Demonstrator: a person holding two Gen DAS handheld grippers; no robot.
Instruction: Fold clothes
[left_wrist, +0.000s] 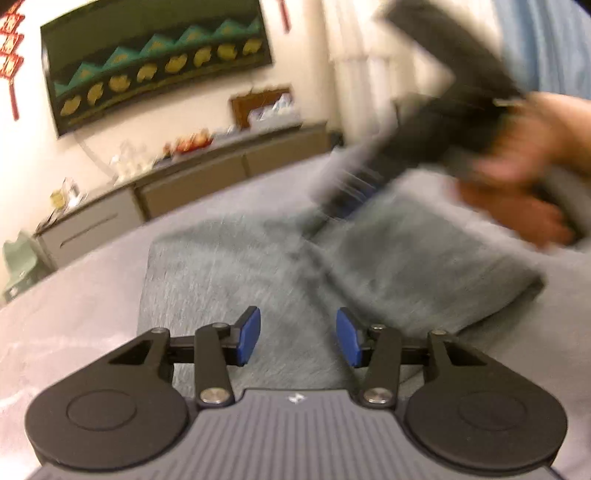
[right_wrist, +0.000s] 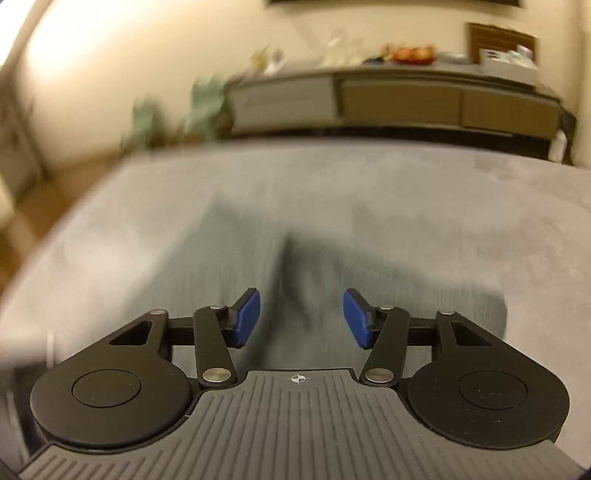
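Where the grey garment (left_wrist: 236, 273) lies on the bed cover (left_wrist: 74, 295), it sits directly ahead of and beneath both my tongs, partly folded. My left tongs (left_wrist: 298, 338) hang above its near edge, pads (left_wrist: 251, 332) set wide apart, nothing between them. My right tongs (right_wrist: 301, 317) stand equally wide open and empty over the same cloth (right_wrist: 258, 258).

Left view only: the right tongs' body (left_wrist: 424, 140), dark and badly blurred, comes in from ahead-right with my hand (left_wrist: 524, 173) on the grip, its tip down at the cloth. The same view shows a doubled-over thick portion (left_wrist: 424, 266) ahead-right of my left pads, a crease running away between it and the flat portion. Right view only: a dark shadowed fold (right_wrist: 295, 251) just ahead of the pads, and the garment's far edge against the cover. Motion blur is heavy there; I cannot tell the garment type.

Long axis: in the left view the flat portion runs away from the tongs, the thick portion angled off to the right.

Surroundings: pale grey cover all round; beyond it a low sideboard (right_wrist: 406, 99) with small items on top, a framed dark picture (left_wrist: 155, 62) on the cream wall, red hangings (left_wrist: 11, 48) far left.
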